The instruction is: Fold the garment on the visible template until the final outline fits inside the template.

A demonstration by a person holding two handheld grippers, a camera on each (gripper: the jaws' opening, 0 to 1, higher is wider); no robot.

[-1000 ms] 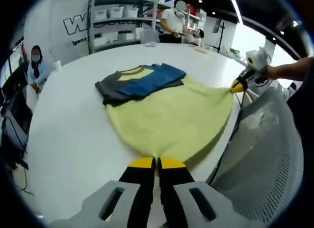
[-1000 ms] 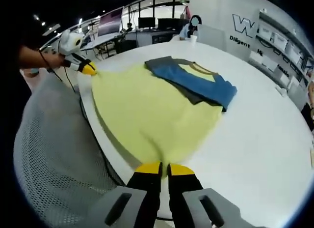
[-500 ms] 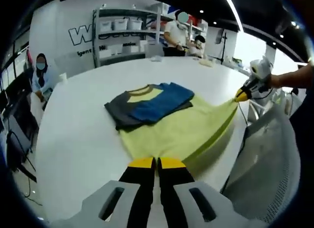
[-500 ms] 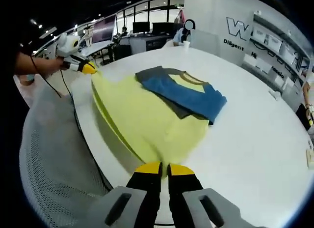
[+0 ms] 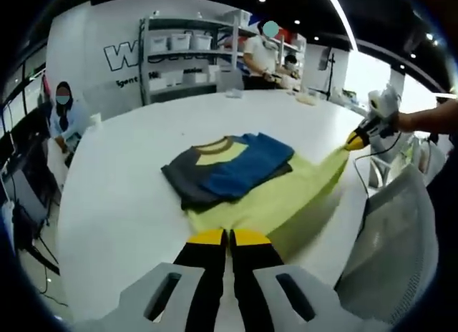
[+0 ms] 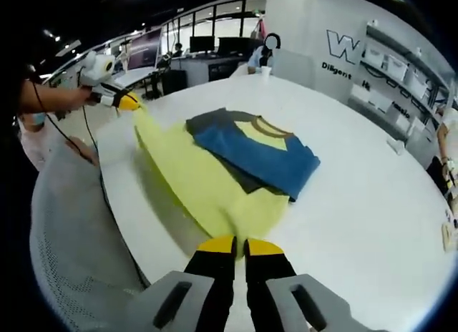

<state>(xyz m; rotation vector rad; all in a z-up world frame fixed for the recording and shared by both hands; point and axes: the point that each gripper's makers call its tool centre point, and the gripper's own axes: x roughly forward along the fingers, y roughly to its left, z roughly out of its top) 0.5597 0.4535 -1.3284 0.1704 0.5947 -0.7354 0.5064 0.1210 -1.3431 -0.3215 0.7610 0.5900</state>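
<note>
Yellow-green cloth of the shirt (image 5: 279,196) is lifted off the white table (image 5: 122,203) along its hem, stretched between the two tongs. The left gripper (image 5: 229,237) has its jaws pressed together on one hem corner; the right gripper (image 6: 240,245) is clamped likewise on the other. The shirt's upper part lies on the table, its grey and blue sleeves (image 6: 250,153) folded across it. A mesh chair (image 6: 79,253) stands just beside the table edge, below the raised hem.

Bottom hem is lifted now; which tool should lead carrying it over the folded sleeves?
Neither alone: left tool and right tool each pinch a corner of the yellow shirt, so probably both together.
</note>
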